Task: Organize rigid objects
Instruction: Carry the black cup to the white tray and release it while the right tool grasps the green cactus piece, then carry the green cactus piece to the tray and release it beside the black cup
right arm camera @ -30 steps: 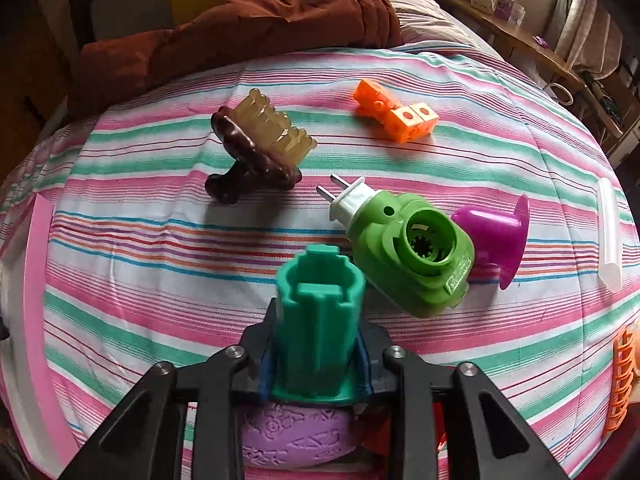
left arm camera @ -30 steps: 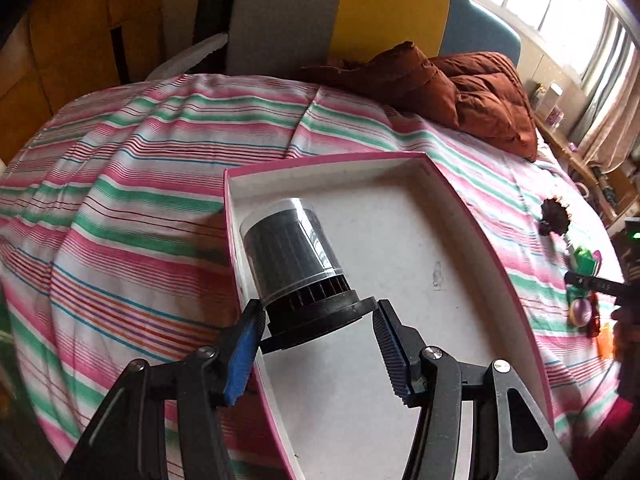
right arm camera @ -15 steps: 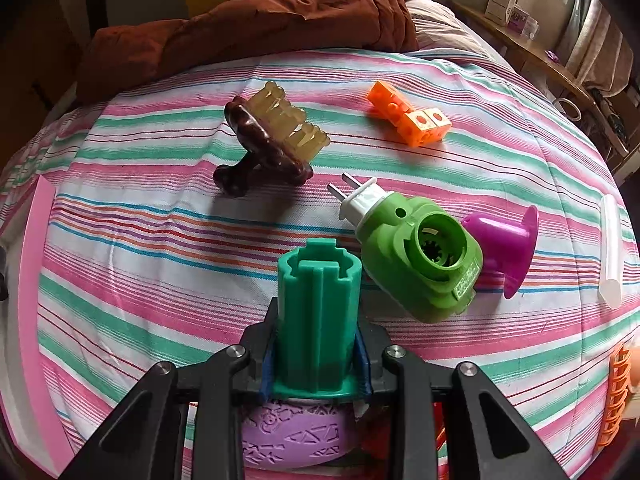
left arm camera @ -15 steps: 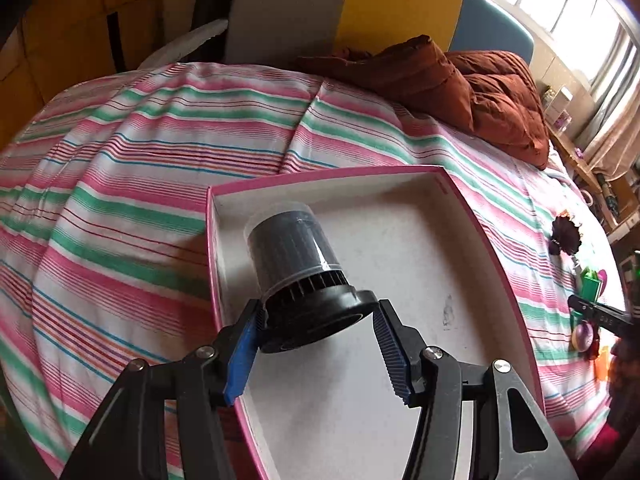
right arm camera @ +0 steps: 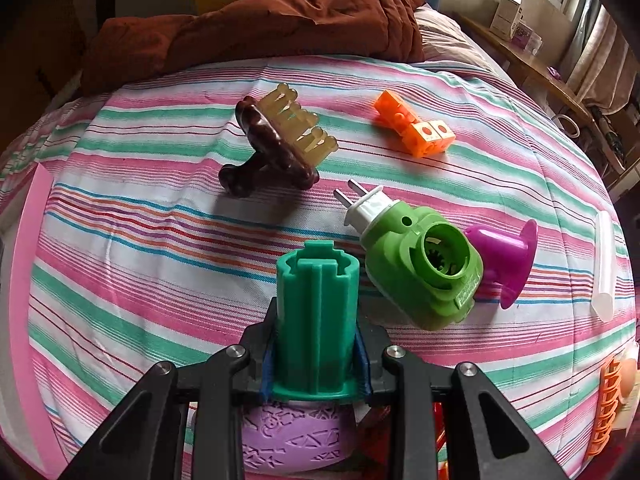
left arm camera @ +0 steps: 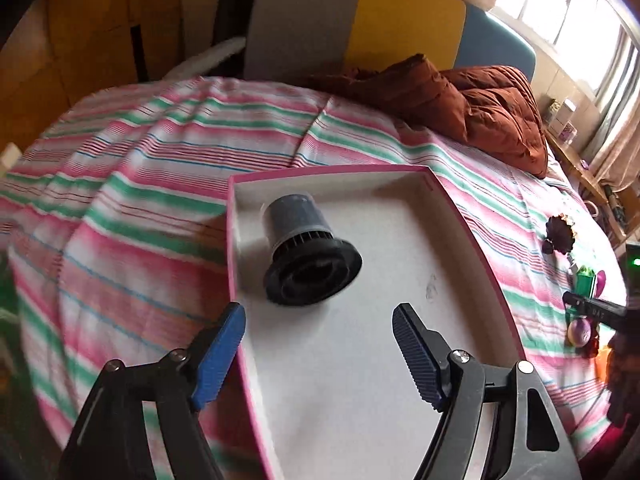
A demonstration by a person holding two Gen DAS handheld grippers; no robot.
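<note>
A black filter cylinder (left arm camera: 304, 252) with a flared rim lies on its side in the far left corner of the pink-edged white tray (left arm camera: 440, 240). My left gripper (left arm camera: 320, 344) hovers just short of it. Its jaws are opening, and nothing is between its blue pads (left arm camera: 218, 354). In the right wrist view my right gripper (right arm camera: 316, 364) is shut on a teal ribbed tube (right arm camera: 318, 312) that stands up between the fingers. A green plug-in device (right arm camera: 424, 268), a magenta funnel piece (right arm camera: 508, 260), a brown comb-like clip (right arm camera: 280, 140) and orange blocks (right arm camera: 416, 128) lie on the striped bedspread ahead.
A brown quilt (left arm camera: 480, 108) is heaped at the head of the bed. A purple patterned ball (right arm camera: 292, 436) sits under the right gripper. A white stick (right arm camera: 604, 264) and an orange clip (right arm camera: 604, 404) lie at the right edge. A shelf with boxes (right arm camera: 516, 16) runs along the window wall.
My left gripper has let go of the black filter and drawn back with its jaws spread wider; the filter now lies in the tray. The right gripper keeps its hold on the teal tube.
</note>
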